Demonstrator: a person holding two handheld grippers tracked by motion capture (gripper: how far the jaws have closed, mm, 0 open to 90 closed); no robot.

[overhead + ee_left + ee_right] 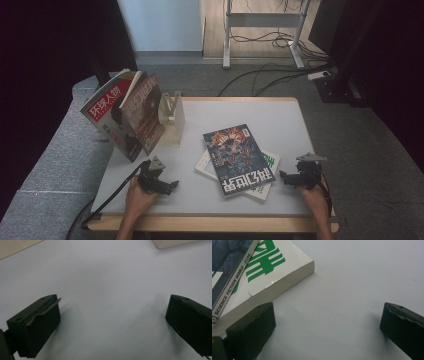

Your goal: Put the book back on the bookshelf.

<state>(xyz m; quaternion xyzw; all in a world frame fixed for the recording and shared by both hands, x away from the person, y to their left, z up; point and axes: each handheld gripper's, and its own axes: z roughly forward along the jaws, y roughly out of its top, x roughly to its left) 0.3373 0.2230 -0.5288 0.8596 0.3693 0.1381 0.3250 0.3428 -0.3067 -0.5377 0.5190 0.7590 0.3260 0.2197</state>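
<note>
A dark-covered magazine (235, 157) lies on a white book with green lettering (267, 167) in the middle of the grey table (280, 120). In the right gripper view the white book (274, 272) has its corner just beyond the left jaw, with the magazine's spine (232, 292) on top of it. My right gripper (285, 178) rests open on the table just right of the stack. My left gripper (172, 186) rests open at the front left, with bare table between its jaws.
Two magazines (127, 112) lean against a clear bookstand (172, 117) at the table's back left. A grey padded surface (55, 160) runs along the left side. Cables and desk legs (262, 35) stand on the floor behind the table.
</note>
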